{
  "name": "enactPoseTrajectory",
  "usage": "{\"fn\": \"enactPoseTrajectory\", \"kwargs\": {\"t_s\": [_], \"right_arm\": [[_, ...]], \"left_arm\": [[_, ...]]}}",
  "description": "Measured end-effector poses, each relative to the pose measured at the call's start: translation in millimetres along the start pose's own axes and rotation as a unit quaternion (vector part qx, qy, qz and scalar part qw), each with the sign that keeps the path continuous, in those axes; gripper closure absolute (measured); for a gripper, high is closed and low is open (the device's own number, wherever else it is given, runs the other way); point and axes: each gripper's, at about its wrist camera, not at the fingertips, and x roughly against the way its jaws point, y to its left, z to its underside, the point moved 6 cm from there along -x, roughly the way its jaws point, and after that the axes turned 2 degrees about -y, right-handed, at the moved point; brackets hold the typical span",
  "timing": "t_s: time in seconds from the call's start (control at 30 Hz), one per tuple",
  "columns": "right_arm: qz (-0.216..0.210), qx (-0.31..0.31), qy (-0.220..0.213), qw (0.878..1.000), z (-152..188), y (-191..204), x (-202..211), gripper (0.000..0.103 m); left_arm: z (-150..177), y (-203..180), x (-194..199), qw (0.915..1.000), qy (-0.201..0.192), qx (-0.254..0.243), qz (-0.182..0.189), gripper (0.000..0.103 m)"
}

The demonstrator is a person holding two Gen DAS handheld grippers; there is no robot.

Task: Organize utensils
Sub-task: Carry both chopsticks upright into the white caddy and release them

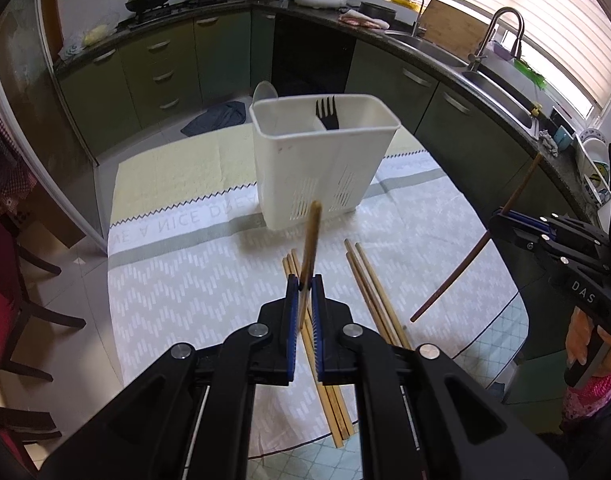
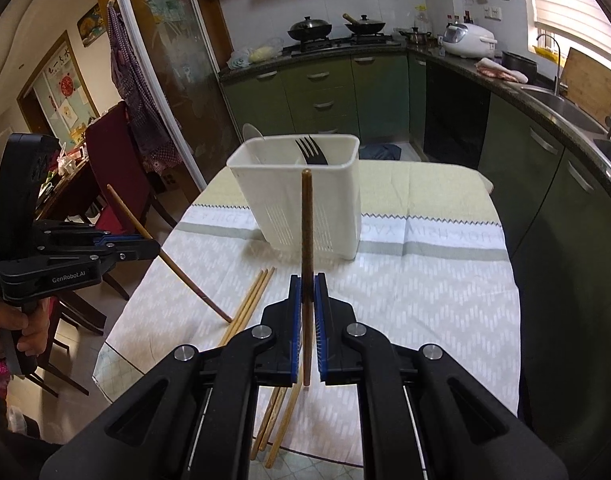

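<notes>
Currently both grippers hold chopsticks clear of the table: left gripper (image 1: 305, 280) clamps a pale chopstick (image 1: 311, 236), right gripper (image 2: 306, 280) a dark chopstick (image 2: 307, 220). Next, each must tip upright over the holder (image 1: 325, 160) beyond.

Window daylight — fisheye-warped, vignetted edges

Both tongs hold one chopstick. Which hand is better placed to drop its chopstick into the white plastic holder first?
Probably right: its dark brown chopstick lines up with the white plastic holder; the left's lighter chopstick leans off-centre.
</notes>
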Motion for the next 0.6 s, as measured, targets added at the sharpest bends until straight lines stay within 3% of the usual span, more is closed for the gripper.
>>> {"fn": "enactPoseTrajectory", "kwargs": {"t_s": [0.33, 0.6], "right_arm": [[-0.012, 0.015, -0.031, 0.999, -41, 12, 26, 0.096], [-0.02, 0.015, -0.087, 0.996, -105, 16, 62, 0.096]], "left_arm": [[-28, -8, 23, 0.9995, -0.026, -0.002, 0.016, 0.096], [-83, -18, 80, 0.9945, -0.102, -0.011, 0.023, 0.096]]}}
